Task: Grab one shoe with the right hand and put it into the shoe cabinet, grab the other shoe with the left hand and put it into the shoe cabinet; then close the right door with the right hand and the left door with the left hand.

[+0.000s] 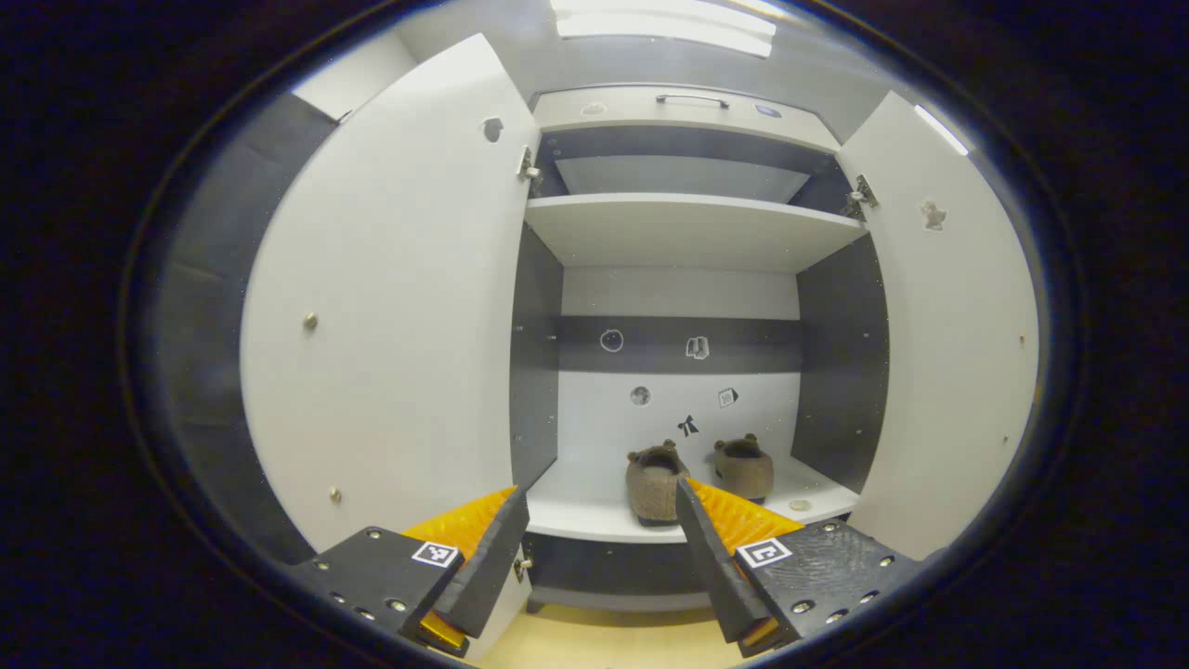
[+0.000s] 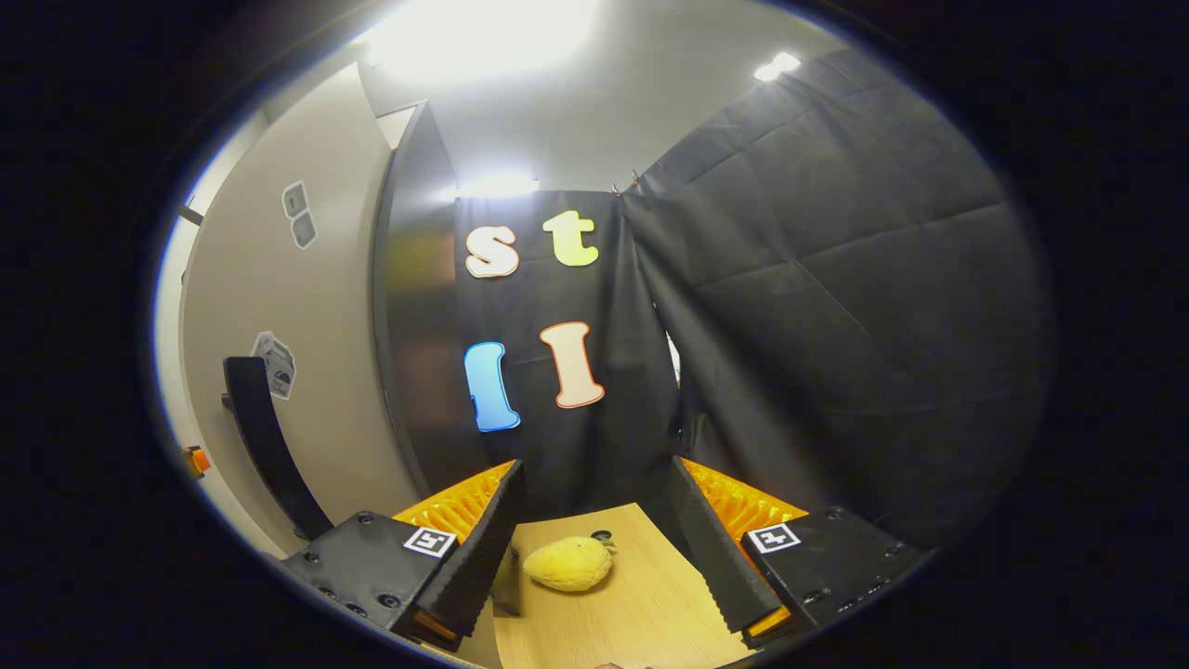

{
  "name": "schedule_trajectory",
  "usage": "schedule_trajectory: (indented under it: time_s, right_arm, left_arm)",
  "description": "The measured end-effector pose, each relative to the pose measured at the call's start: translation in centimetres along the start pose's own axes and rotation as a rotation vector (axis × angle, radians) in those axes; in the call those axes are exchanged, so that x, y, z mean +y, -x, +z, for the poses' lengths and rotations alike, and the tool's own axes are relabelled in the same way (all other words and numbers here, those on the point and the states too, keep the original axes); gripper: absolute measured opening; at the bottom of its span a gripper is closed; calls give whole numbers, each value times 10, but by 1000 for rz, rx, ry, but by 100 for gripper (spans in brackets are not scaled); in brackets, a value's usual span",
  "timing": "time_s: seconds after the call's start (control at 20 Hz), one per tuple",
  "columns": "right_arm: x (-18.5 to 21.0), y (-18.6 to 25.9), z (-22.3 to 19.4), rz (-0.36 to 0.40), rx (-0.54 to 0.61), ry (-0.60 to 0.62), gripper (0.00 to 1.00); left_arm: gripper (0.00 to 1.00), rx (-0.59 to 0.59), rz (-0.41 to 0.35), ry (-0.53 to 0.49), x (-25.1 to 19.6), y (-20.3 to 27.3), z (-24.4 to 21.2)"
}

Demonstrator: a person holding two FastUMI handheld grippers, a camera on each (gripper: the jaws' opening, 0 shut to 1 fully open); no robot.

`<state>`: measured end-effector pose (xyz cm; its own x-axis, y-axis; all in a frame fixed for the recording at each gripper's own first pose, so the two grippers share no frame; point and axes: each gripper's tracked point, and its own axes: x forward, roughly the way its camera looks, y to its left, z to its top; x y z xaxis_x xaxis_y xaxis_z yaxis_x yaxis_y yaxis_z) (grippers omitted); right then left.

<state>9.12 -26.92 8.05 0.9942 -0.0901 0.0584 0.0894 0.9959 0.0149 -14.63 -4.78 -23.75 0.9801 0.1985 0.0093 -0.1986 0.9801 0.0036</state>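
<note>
Two brown furry shoes, the nearer shoe [image 1: 654, 483] and the farther shoe [image 1: 744, 466], stand side by side on the bottom shelf [image 1: 594, 516] of the open white shoe cabinet in the left gripper view. The left door [image 1: 399, 307] and the right door [image 1: 957, 325] both stand wide open. My left gripper [image 1: 602, 539] is open in front of the cabinet, a little back from the shelf edge, with nothing between its fingers. In the right gripper view my right gripper [image 2: 594, 539] is open and holds nothing. It faces the outer face of a cabinet door [image 2: 288, 353] with its dark handle [image 2: 265, 437].
A yellow plush fruit [image 2: 568, 563] lies on the wooden floor [image 2: 632, 604] ahead of the right gripper. Black cloth walls the booth behind it. An upper shelf [image 1: 687, 228] and a top drawer with a handle [image 1: 692, 98] sit above the shoes.
</note>
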Motion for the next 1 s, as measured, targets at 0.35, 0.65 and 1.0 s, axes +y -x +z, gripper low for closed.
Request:
schedule_trajectory:
  time_s: [0.35,0.65,1.0]
  right_arm:
    - [26,5,3,82,15,-11,98]
    - [57,4,20,227,18,-72,98]
    - [99,13,28,374,-9,29,95]
  left_arm:
    - [92,44,91,30,16,19,1]
    - [96,33,91,48,15,24,0]
    - [96,35,52,28,16,16,0]
